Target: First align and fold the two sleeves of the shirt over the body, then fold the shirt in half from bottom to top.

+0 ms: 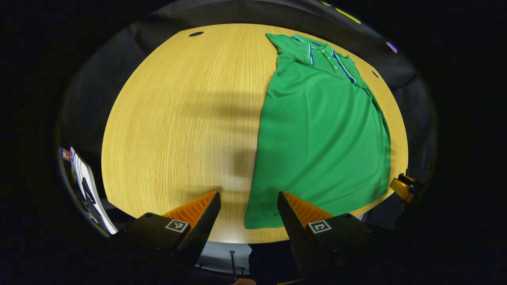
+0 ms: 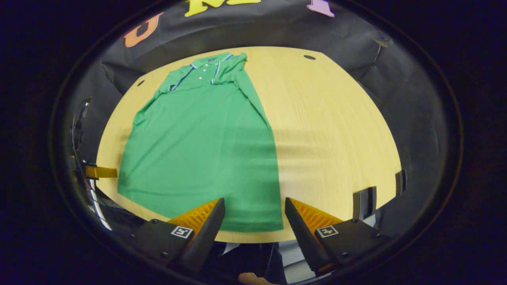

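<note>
I've got the shirt (image 1: 321,134) lying flat on the table (image 1: 178,118), collar (image 1: 317,49) at the top of the frame and hem toward me; in the left gripper view it fills the right half, in the right gripper view the shirt (image 2: 202,150) sits left of centre w/ the hem's right corner (image 2: 273,225) between my fingers at the bottom. Both sleeves look already tucked over the body, sides roughly straight, so I judge the sleeve step done and the bottom-to-top fold is what's left. Left gripper (image 1: 248,208) is wide open, holding nothing, hanging over the near edge w/ the hem's left corner (image 1: 251,223) just inside its gap. Right gripper (image 2: 254,213) same: jaws spread wide, empty, above the other hem corner. I can't tell how high either sits off the cloth. Handling: thin knit, light, totally limp, no stiffness to carry a fold, so it'll sag and drag btw the two grips if I lift unevenly. Wood top looks smooth, so the fabric prob slides rather than snags; risk is the tucked sleeves pulling loose as the lower half comes up. Best hold, IMO: pinch each hem corner, taking every layer there, a little in from the edge so it doesn't slip out, then lift both together and carry toward the collar, keeping the hem taut across.
</note>
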The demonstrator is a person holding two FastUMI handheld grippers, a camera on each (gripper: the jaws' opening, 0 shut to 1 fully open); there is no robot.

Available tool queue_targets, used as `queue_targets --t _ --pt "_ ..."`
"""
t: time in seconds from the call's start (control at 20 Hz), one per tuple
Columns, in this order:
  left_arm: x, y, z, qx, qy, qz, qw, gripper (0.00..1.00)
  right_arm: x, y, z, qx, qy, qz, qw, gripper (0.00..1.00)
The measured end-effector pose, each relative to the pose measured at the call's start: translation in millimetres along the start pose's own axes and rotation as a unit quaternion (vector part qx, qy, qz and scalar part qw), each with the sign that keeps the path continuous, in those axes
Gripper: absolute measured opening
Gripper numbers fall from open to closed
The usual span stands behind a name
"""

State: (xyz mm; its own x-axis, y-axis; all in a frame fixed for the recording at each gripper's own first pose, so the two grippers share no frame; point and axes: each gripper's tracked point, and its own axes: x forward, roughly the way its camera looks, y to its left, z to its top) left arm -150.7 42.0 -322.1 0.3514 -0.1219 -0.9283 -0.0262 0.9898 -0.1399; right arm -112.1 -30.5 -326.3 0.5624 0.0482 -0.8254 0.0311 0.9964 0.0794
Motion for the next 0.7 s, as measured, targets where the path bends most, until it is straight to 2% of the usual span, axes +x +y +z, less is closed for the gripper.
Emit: queue_targets --t 0.25,0.5,0.6,0.7 --pt "0.7 -4.5 -10.4 0.006 0.031 0.002 1.0 0.94 4.2 -7.9 -19.7 -0.004 0.046 -0.026 0.999 0.97" --pt "9.6 -9.5 -19.2 0.002 0.053 -0.005 0.999 0.94 12.0 -11.4 -17.5 0.0 0.073 -0.039 0.997 0.96" --pt "9.3 -5.9 -19.5 0.009 0.054 0.013 0.998 0.94 16.2 -5.4 -14.9 0.004 0.082 -0.029 0.996 0.97" --pt "9.9 -2.3 -20.4 0.036 0.058 0.025 0.997 0.92 21.4 -9.4 -18.6 -0.006 0.099 -0.036 0.994 0.96"
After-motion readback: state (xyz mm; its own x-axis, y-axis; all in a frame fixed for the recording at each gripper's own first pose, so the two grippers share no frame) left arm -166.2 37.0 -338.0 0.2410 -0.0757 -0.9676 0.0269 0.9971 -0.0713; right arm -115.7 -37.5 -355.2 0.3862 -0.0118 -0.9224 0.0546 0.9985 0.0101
